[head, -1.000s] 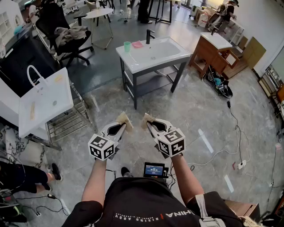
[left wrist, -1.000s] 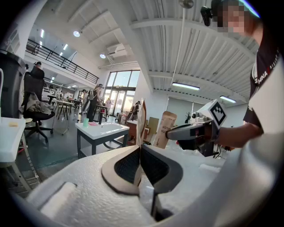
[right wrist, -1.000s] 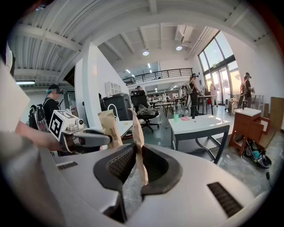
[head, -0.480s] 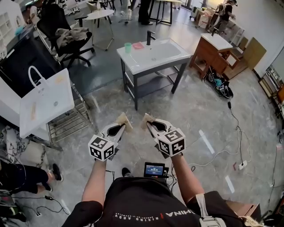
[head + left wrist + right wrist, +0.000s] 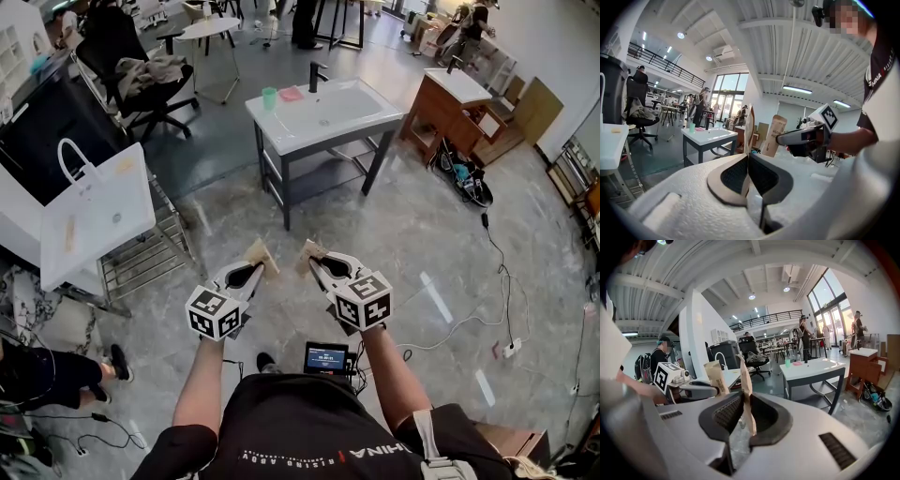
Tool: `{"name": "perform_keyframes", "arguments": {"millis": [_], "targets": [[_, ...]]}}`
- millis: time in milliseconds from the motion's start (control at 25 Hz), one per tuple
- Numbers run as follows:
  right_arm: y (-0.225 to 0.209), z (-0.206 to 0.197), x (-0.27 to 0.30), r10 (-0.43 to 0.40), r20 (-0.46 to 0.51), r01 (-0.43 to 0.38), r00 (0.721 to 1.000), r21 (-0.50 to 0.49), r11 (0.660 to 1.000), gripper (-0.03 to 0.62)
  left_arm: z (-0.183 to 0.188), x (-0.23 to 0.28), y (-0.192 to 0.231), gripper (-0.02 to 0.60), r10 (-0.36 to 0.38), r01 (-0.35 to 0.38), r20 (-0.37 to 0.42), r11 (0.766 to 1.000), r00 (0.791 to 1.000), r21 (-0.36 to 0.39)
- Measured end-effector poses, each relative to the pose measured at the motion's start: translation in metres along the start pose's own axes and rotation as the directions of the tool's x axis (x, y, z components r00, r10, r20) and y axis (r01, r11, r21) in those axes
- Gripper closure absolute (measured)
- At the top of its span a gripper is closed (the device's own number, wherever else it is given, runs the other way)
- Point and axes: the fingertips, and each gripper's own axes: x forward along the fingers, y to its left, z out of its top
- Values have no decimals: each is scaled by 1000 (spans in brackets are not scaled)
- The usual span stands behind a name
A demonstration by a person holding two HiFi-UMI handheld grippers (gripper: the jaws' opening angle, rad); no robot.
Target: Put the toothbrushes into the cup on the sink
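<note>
**At waist height: both grippers clamped on paper packets, sink well ahead**

Between the jaws of the left gripper (image 5: 749,172) sits a flat brown paper packet (image 5: 749,123), standing upright on its edge. The pads are pressed against both of its faces. Contents not visible; cannot tell whether it holds a toothbrush.

Right gripper (image 5: 743,417): same state. Jaws nearly together, pinching a second brown paper packet (image 5: 744,380), which stands upright and leans slightly. Contents also not visible.

Pose, head view: both forearms are bare and reach forward from the torso with the elbows bent. Left forearm (image 5: 202,375) and right forearm (image 5: 389,370) run roughly parallel. The grippers are held side by side and near each other, not touching, with their noses tipped a little below level and angled slightly inward. A marker cube sits at the hand end of each. The two packets point forward toward the sink. A small lit screen (image 5: 325,358) hangs at the person's waist, between the forearms.

Task items: the sink (image 5: 281,134), a white basin on a dark metal frame, stands well apart from the grippers across open marble floor (image 5: 412,234). The green cup (image 5: 269,98) stands upright on the sink's back left corner. Just beside it lies a flat pink item (image 5: 291,94), and next to that is a black faucet (image 5: 317,75).

Surroundings: a white table (image 5: 94,220) is at the left, an office chair (image 5: 141,80) is beyond it, and a wooden vanity (image 5: 450,108) is to the right of the sink.
</note>
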Motion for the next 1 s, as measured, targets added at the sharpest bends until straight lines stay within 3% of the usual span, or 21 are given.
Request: {"name": "perform_keyframes", "arguments": {"millis": [560, 800, 1000], "targets": [[-22, -4, -27, 0, 17, 0, 1000, 21, 1000, 534, 4, 18, -21, 567, 23, -23, -11, 1000, 1000, 7], [-46, -15, -49, 2, 35, -4, 999, 52, 999, 534, 6, 32, -50, 566, -4, 4, 28, 1000, 1000, 8], [-58, -27, -62, 16, 27, -17, 1000, 70, 997, 534, 0, 35, -62, 567, 25, -25, 13, 1000, 1000, 13]]}}
